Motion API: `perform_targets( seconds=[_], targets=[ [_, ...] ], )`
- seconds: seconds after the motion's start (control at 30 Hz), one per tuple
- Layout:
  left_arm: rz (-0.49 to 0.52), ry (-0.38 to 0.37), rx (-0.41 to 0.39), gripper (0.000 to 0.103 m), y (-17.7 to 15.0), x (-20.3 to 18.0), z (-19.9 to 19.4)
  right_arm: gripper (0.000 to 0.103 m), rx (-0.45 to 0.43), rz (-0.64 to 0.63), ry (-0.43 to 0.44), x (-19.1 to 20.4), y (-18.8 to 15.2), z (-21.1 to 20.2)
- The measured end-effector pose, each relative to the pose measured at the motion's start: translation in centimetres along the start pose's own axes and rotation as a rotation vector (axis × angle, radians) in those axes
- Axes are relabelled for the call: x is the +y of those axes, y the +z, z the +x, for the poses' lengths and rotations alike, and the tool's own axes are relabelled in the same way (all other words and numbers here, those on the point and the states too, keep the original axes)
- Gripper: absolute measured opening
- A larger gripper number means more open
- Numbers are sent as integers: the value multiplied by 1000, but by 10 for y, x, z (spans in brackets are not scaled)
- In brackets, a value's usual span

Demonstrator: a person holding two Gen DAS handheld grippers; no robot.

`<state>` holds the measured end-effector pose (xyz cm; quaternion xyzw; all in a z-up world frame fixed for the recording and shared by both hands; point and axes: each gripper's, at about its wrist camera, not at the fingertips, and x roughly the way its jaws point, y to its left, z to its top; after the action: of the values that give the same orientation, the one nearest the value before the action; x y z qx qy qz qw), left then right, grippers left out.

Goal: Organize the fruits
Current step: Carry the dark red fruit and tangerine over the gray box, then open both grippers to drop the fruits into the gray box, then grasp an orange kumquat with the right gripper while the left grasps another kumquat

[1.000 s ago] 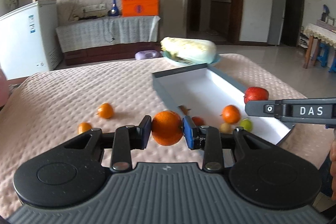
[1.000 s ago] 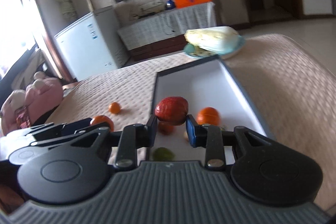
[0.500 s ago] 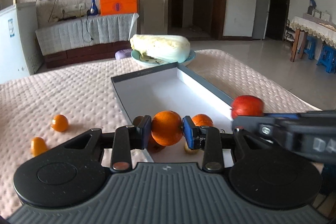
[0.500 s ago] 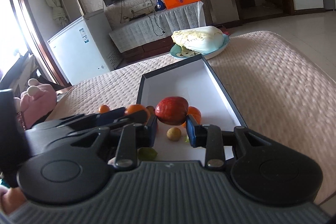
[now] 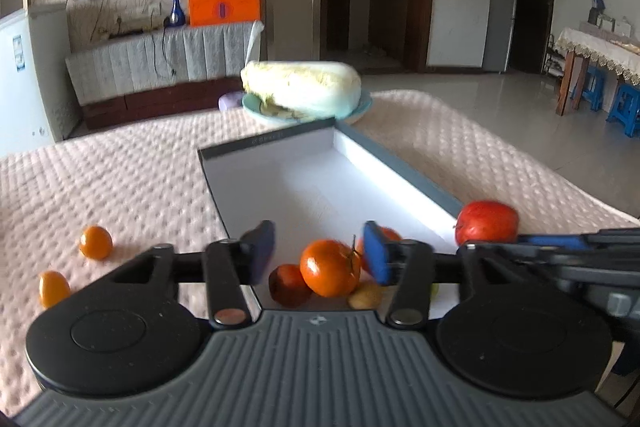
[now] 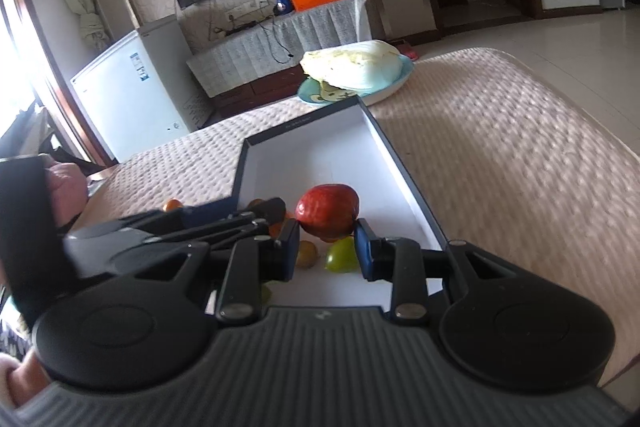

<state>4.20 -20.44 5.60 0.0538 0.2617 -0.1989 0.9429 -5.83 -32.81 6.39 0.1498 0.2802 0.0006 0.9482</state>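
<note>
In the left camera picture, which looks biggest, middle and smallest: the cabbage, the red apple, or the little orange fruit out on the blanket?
1. cabbage, though farthest away
2. red apple
3. little orange fruit

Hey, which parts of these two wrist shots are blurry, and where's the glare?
Left wrist view: the orange and left gripper, jaws opening, are motion-smeared; straight edges bow. Right wrist view: blown-out window light at left, the red apple fairly sharp.
</note>
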Motion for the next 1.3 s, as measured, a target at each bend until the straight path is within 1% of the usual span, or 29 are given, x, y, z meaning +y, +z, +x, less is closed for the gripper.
perform_targets(
  seconds=[0.13, 0.3, 0.37, 0.5, 0.7, 0.83, 0.9, 0.97, 1.13, 1.2, 1.3],
  targets=[
    [-30, -32, -29, 61, 3, 8, -13, 33, 1, 31, -15, -2, -1, 3],
    [-63, -48, -53, 63, 3, 24, -32, 33, 9, 15, -24, 2, -3, 13],
    [-68, -37, -57, 65, 2, 30, -38, 33, 3, 6, -26, 6, -2, 18],
    [-77, -13, -65, 66, 1, 48, -49, 34, -6, -54, -54, 17, 2, 30],
    [-83, 39, -64, 66, -4, 81, -61, 34, -11, -81, -102, 26, 8, 53],
    [-116, 69, -56, 66, -7, 109, -67, 34, -15, -80, -122, 32, 10, 58],
    [-121, 84, -57, 66, -9, 117, -72, 48, -47, -99, -149, 37, 11, 56],
    [-126, 101, -58, 66, -11, 127, -76, 49, -75, -111, -161, 41, 12, 53],
    [-148, 123, -64, 66, -14, 144, -85, 49, -145, -95, -147, 47, 16, 50],
    [-154, 132, -62, 66, -15, 149, -87, 49, -169, -94, -121, 54, 16, 48],
    [-158, 142, -65, 66, -15, 152, -89, 49, -192, -103, -50, 70, 15, 47]
  ],
)
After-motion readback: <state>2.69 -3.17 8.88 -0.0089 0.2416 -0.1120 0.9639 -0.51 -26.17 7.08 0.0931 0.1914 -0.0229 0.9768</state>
